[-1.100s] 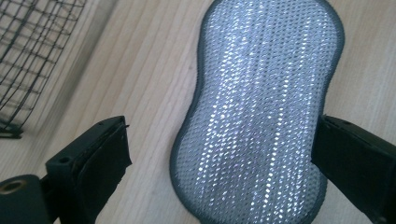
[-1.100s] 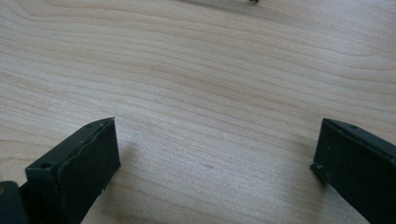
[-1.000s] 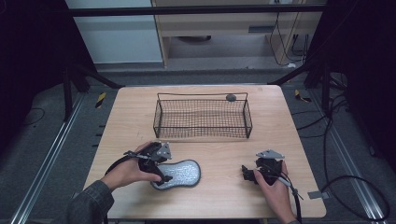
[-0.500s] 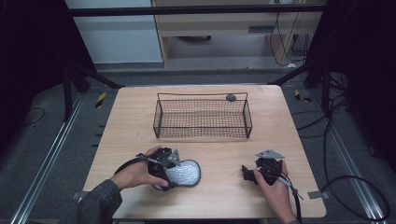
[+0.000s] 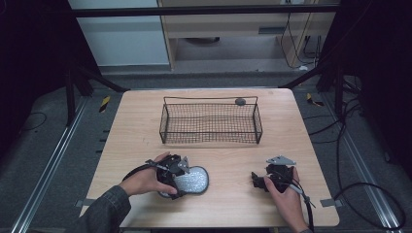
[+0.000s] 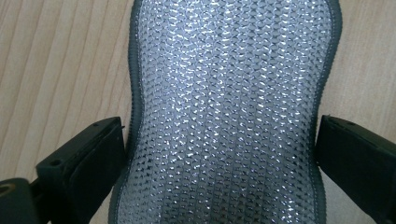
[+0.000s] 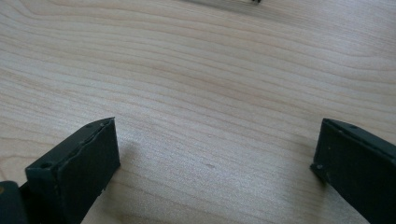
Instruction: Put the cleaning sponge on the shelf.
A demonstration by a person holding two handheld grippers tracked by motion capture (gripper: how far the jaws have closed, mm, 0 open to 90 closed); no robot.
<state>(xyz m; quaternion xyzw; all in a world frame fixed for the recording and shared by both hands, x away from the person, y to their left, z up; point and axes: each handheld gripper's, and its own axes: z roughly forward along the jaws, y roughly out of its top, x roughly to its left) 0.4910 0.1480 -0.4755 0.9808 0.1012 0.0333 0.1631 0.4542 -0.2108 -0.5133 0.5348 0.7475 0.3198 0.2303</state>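
Observation:
A silvery mesh scrubbing pad point(image 5: 194, 178) with a dark border lies flat on the wooden table point(image 5: 145, 126) near its front left. My left gripper point(image 5: 179, 182) points down over the pad's left part. In the left gripper view the pad point(image 6: 224, 93) runs between the two black jaws of this gripper point(image 6: 219, 158). The jaws have just been opening and stand beside the pad's edges without squeezing it. My right gripper point(image 5: 257, 182) rests at the front right, and in its own view this gripper point(image 7: 217, 158) is open over bare wood.
A black wire basket point(image 5: 211, 99) stands at the middle back of the table. A small dark round object point(image 5: 240, 101) lies just behind the basket's far rim. Cables trail over the floor to the right of the table.
My left hand has shifted a little to the right and down, farther over the pad. The pad and my right hand have kept their places.

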